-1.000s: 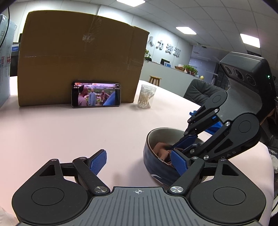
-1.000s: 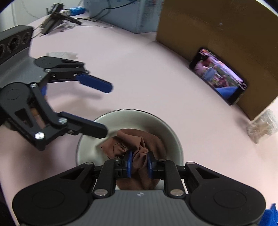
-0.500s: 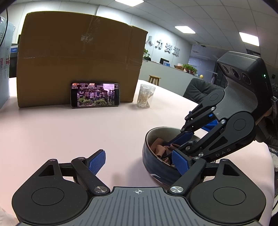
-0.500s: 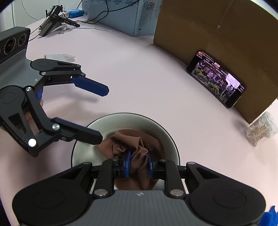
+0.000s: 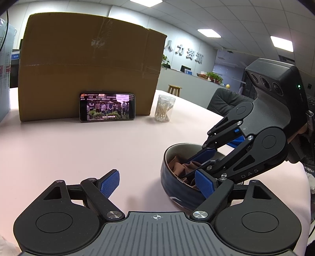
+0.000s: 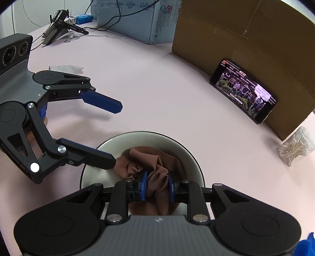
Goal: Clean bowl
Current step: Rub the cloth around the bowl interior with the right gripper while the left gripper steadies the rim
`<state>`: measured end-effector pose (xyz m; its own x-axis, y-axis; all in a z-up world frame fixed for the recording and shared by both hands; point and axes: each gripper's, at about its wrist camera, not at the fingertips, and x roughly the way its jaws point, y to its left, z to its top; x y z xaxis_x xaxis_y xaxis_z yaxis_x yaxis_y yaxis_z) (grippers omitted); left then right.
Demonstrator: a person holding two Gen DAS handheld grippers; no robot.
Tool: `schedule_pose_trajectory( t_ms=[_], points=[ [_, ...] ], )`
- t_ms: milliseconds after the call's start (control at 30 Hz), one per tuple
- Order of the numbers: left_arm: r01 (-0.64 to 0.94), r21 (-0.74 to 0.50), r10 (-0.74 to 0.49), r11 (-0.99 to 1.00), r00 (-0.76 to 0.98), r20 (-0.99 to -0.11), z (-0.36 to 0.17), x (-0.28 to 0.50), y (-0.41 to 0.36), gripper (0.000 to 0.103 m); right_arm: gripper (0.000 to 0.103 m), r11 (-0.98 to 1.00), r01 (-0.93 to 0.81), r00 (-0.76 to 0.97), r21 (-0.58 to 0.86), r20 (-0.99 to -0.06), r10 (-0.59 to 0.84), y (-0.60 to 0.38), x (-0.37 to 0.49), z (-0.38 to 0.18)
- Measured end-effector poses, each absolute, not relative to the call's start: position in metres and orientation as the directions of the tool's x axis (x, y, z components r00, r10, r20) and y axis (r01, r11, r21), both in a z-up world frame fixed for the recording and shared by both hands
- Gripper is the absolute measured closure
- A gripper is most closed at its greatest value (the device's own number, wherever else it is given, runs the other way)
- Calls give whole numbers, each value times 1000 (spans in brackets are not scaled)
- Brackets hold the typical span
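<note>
A bowl [image 6: 190, 157], dark blue outside [image 5: 169, 177] and pale inside, stands on the pink table. A crumpled brown cloth [image 6: 151, 157] lies in it, also visible in the left wrist view [image 5: 178, 164]. My right gripper [image 6: 157, 186] reaches down into the bowl and is shut on a fold of the cloth; in the left wrist view its fingers [image 5: 202, 154] dip inside the rim. My left gripper [image 5: 157, 184] is open with nothing between its pads. One of its fingers [image 6: 98, 155] lies at the bowl's left rim, the other [image 6: 102, 102] over bare table.
A large cardboard box [image 5: 88, 72] stands at the back with a phone [image 5: 107, 107] playing video propped against it. A clear jar of cotton swabs [image 5: 164, 108] sits beside it. A pale blue carton [image 6: 141, 17], cables, a spare tool [image 6: 59, 25] and a tissue [image 6: 65, 68] lie further left.
Both grippers and the bowl keep their places. Only the picture on the phone's screen differs.
</note>
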<state>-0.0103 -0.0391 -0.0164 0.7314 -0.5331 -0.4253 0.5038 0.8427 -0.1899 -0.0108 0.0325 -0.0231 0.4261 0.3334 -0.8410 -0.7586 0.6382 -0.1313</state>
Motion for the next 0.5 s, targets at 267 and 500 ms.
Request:
schedule_pose_trajectory(
  t_ms=[267,500],
  points=[
    [506,-187,-533,842,731,-426,-17,-10,-39,17,78,619,-775,418,-126,-837,353,35,-16,-24],
    [506,-186,-534,842,731,-426,-18,-10,-39,17,79,642,-752,451,-146,-825,340,36,-16,-25]
  ],
)
